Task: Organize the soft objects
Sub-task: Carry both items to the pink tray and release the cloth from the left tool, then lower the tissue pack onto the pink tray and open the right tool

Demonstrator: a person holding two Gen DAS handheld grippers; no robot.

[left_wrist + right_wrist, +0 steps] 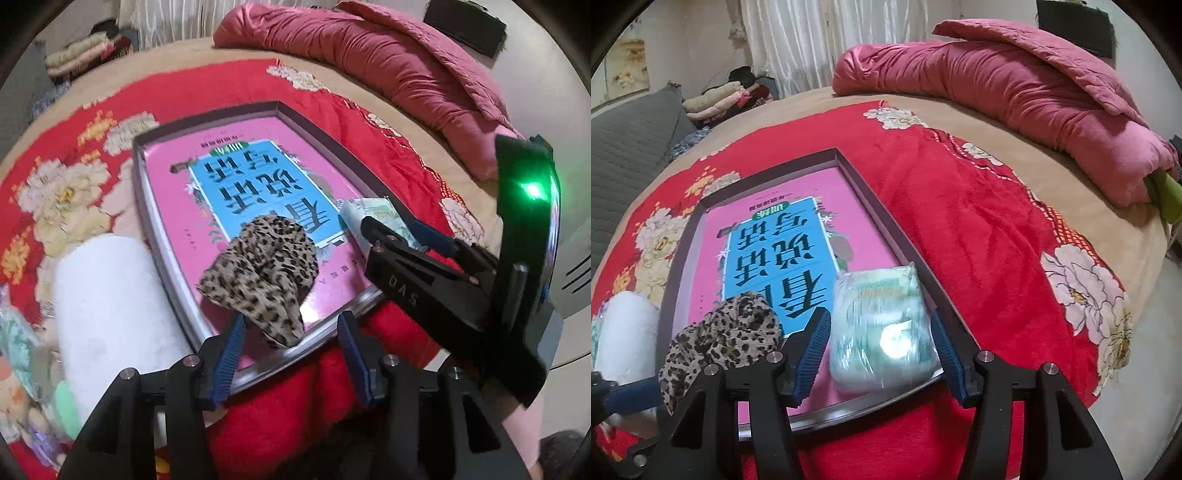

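Observation:
A shallow grey-rimmed tray (157, 229) (677, 266) with a pink and blue printed bottom lies on the red flowered blanket. A leopard-print cloth (262, 273) (720, 339) is bunched in its near left part. My left gripper (290, 343) stands open over the tray's near rim, with the cloth's lower tip between the blue fingers and not pinched. A pale green and white plastic packet (882, 332) (373, 214) rests in the tray's near right corner. My right gripper (879, 347) (391, 229) straddles it, jaws open, with a small gap at the left pad.
A white fluffy roll (107, 306) (624, 332) lies just left of the tray, with small patterned soft items (22, 350) beside it. A folded pink quilt (388, 74) (1015, 85) sits at the bed's far side. Folded clothes (720, 99) are stacked beyond the bed.

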